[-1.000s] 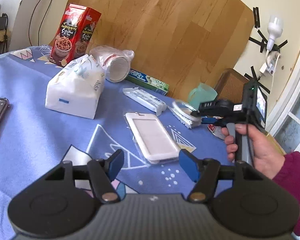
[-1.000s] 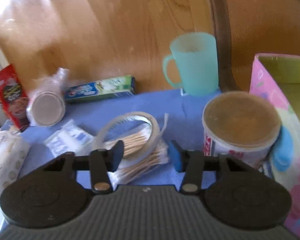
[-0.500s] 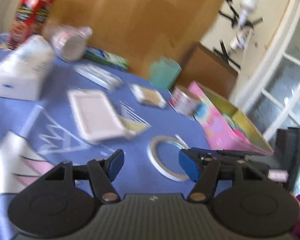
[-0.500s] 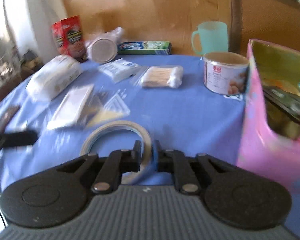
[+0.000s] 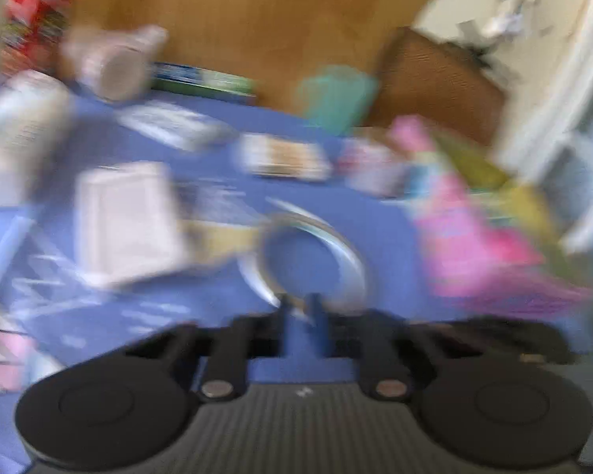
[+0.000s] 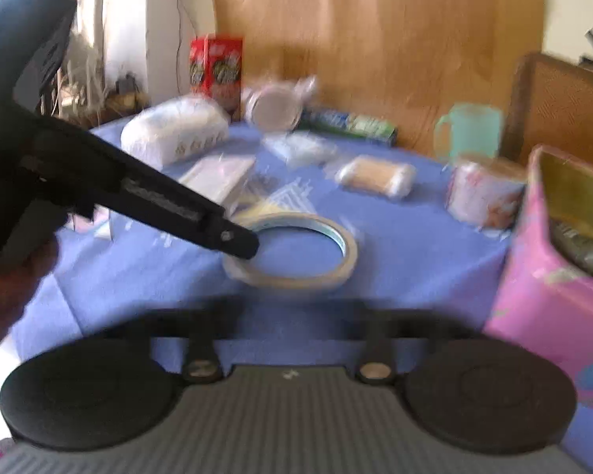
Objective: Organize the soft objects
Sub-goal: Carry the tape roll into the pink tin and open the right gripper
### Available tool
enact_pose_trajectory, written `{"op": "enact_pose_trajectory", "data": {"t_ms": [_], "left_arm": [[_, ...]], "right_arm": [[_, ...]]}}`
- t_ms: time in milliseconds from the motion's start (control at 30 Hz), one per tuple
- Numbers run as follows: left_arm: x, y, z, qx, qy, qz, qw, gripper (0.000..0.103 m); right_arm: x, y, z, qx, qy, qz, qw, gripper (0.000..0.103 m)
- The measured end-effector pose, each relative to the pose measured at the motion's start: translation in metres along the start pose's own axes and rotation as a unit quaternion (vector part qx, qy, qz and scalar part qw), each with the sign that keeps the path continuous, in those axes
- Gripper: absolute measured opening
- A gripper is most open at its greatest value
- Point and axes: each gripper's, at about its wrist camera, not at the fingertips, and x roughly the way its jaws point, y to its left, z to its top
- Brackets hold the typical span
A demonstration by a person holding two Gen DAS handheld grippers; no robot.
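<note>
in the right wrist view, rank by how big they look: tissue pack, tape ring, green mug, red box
1. tape ring, though it lies nearest the camera
2. tissue pack
3. green mug and red box look alike, so no ranking

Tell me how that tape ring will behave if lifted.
The tape ring looks thin and hollow, so probably light yet fairly stiff. Flat on the blue cloth it shouldn't roll; tipped on edge it likely would. Its glossy rim may slip.

Matt blue cloth table cover (image 6: 395, 260), glossy tape ring (image 6: 292, 251), smooth wood-grain board (image 6: 375, 39), translucent plastic mug (image 6: 470, 130)
</note>
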Motion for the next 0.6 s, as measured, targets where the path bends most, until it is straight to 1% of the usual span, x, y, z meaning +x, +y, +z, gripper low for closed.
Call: {"op": "enact_pose_trajectory", "data": {"t_ms": [33, 67, 100, 133, 200, 233, 267, 333, 367, 400, 433, 467, 500, 533, 567, 600], "left_arm": [[-0.003, -0.014, 0.003, 0.017, -0.007, -0.001, 0.9998, 0.005], [-0.004, -0.029, 0.006, 0.044, -0.017, 0.011, 0.9988, 0.007], [-0.005, -0.041, 0.008, 0.067, -0.024, 0.023, 0.9972, 0.01], [-0.004, -0.049, 0.01, 0.081, -0.026, 0.029, 0.996, 0.01], [-0.004, -0.05, 0.013, 0.08, -0.026, 0.032, 0.996, 0.01], [-0.003, -0.046, 0.015, 0.076, -0.029, 0.042, 0.9958, 0.01], [-0.001, -0.039, 0.018, 0.067, -0.034, 0.06, 0.9954, 0.011], [0.005, -0.021, 0.024, 0.043, -0.038, 0.087, 0.9946, 0.011], [0.01, -0.013, 0.027, 0.038, -0.039, 0.096, 0.9939, 0.012], [0.018, -0.006, 0.031, 0.04, -0.033, 0.105, 0.9931, 0.012], [0.027, -0.002, 0.035, 0.042, -0.026, 0.11, 0.9927, 0.012], [0.035, 0.002, 0.041, 0.043, -0.02, 0.107, 0.9932, 0.015], [0.043, 0.005, 0.044, 0.048, -0.012, 0.101, 0.9936, 0.019], [0.05, 0.005, 0.045, 0.061, -0.007, 0.103, 0.9928, 0.031], [0.056, 0.004, 0.045, 0.071, -0.007, 0.109, 0.9914, 0.042], [0.061, 0.006, 0.044, 0.079, -0.007, 0.114, 0.9903, 0.042]], "right_arm": [[-0.004, -0.004, 0.002, 0.007, -0.01, -0.002, 1.0, 0.005], [-0.009, -0.006, 0.004, 0.005, -0.018, -0.011, 1.0, 0.005], [-0.011, -0.009, 0.004, 0.003, -0.021, -0.017, 1.0, 0.009], [-0.014, -0.013, 0.004, 0.007, -0.021, -0.02, 1.0, 0.01], [-0.017, -0.02, 0.001, 0.02, -0.022, -0.019, 0.999, 0.01], [-0.017, -0.021, -0.001, 0.022, -0.023, -0.021, 0.999, 0.01], [-0.017, -0.021, -0.002, 0.021, -0.022, -0.024, 0.999, 0.011], [-0.007, -0.019, -0.003, 0.021, -0.02, -0.029, 0.999, 0.02], [0.0, -0.016, -0.001, 0.022, -0.017, -0.035, 0.999, 0.024], [0.008, -0.015, 0.001, 0.024, -0.013, -0.042, 0.999, 0.03], [0.015, -0.014, 0.003, 0.026, -0.009, -0.047, 0.999, 0.032], [0.022, -0.013, 0.005, 0.021, -0.006, -0.051, 0.998, 0.034], [0.027, -0.012, 0.006, 0.014, -0.002, -0.061, 0.998, 0.039], [0.033, -0.012, 0.007, 0.009, 0.004, -0.071, 0.997, 0.045], [0.038, -0.013, 0.008, 0.01, 0.011, -0.077, 0.997, 0.047], [0.042, -0.016, 0.008, 0.016, 0.017, -0.077, 0.997, 0.049]]}}
